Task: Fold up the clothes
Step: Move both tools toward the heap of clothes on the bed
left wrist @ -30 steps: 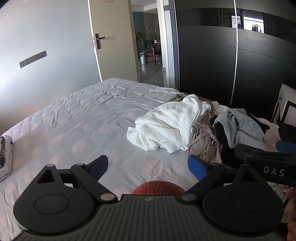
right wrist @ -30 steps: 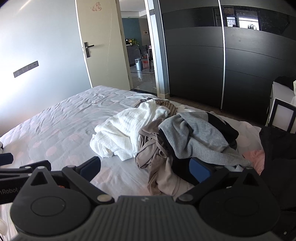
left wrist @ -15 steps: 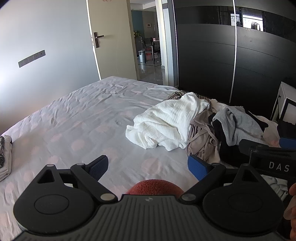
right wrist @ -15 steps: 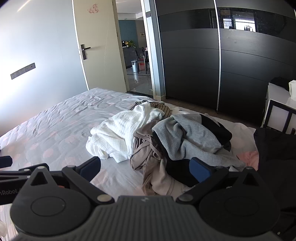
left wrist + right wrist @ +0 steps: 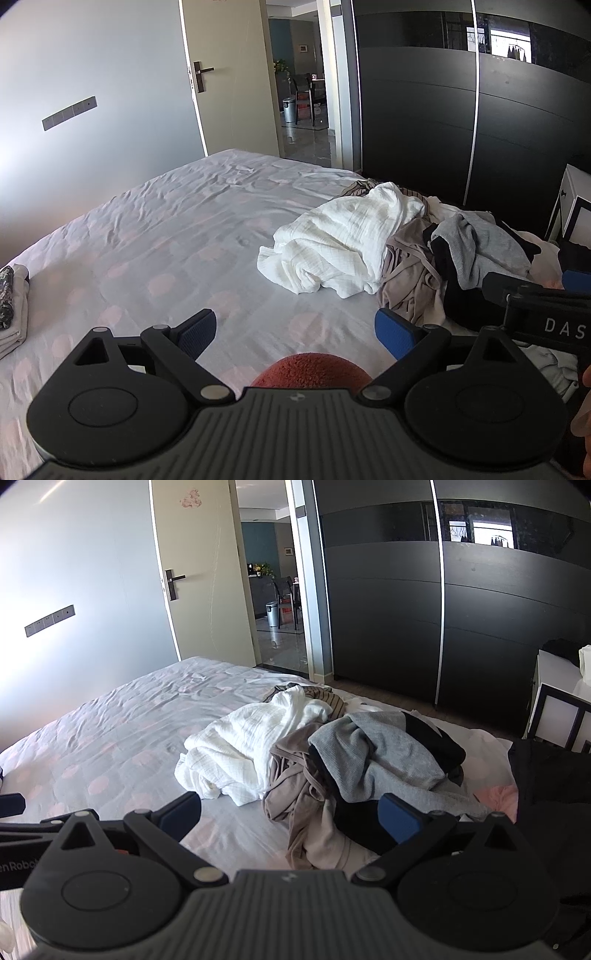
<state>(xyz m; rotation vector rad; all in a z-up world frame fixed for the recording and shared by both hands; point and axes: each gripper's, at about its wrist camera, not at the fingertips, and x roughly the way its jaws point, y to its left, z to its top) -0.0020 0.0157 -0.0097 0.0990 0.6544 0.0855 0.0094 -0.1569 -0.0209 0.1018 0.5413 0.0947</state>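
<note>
A heap of loose clothes lies on the bed's right side: a white crinkled garment (image 5: 343, 240) (image 5: 243, 746), a taupe garment (image 5: 410, 277) (image 5: 299, 794), a grey top (image 5: 476, 243) (image 5: 376, 753) and black pieces (image 5: 432, 738). My left gripper (image 5: 295, 330) is open and empty, held above the bare sheet short of the heap. My right gripper (image 5: 290, 814) is open and empty, close in front of the taupe garment. Its body shows at the right edge of the left wrist view (image 5: 535, 306).
The bed (image 5: 166, 229) has a pale dotted sheet. A folded stack (image 5: 13, 306) lies at its left edge. A dark sliding wardrobe (image 5: 461, 609) stands behind, an open door (image 5: 199, 576) at the back, a white nightstand (image 5: 557, 709) and dark clothing (image 5: 554, 775) on the right.
Both grippers have drawn back and risen slightly, so the heap sits a little farther off in both views. Both stay open and empty.
</note>
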